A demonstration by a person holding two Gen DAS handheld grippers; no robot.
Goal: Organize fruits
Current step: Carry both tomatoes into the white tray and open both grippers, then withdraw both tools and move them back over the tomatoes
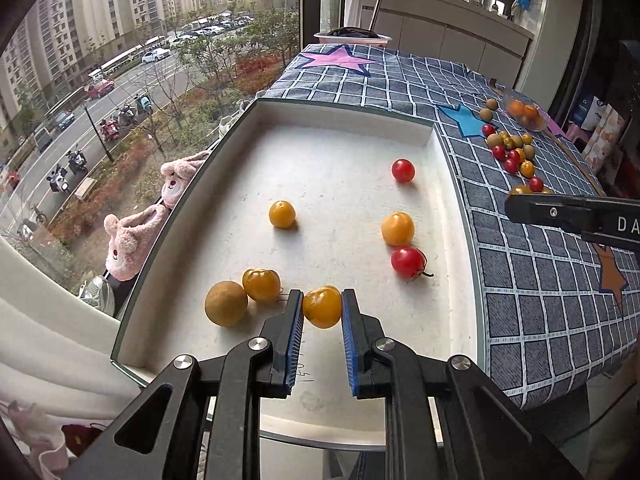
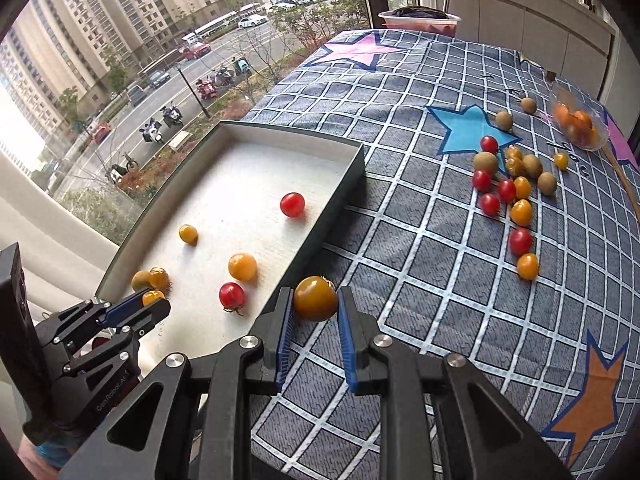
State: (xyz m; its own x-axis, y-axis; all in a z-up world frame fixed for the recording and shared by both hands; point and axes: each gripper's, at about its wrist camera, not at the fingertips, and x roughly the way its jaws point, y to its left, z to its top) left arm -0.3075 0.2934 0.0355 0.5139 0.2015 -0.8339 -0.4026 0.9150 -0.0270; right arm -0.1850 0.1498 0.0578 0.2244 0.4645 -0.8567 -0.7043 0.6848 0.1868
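Observation:
My left gripper [image 1: 322, 306] is shut on a yellow tomato [image 1: 322, 307], held just over the near end of the white box [image 1: 344, 112]. Inside the box lie two red tomatoes [image 1: 403, 170], several yellow ones [image 1: 282, 213] and a brown round fruit [image 1: 226, 303]. My right gripper [image 2: 315, 300] is shut on a dark-yellow tomato [image 2: 315, 298] above the box's right wall [image 2: 320, 224], over the cloth. The left gripper [image 2: 154, 300] shows at lower left of the right wrist view with its yellow fruit. A heap of loose red, yellow and brown fruits [image 2: 512, 188] lies on the cloth at right.
The table carries a blue checked cloth [image 2: 420, 240] with coloured stars. A clear bag of orange fruits [image 2: 578, 124] sits at the far right, a pink basin [image 2: 420, 20] at the far end. A window runs along the left, behind the box.

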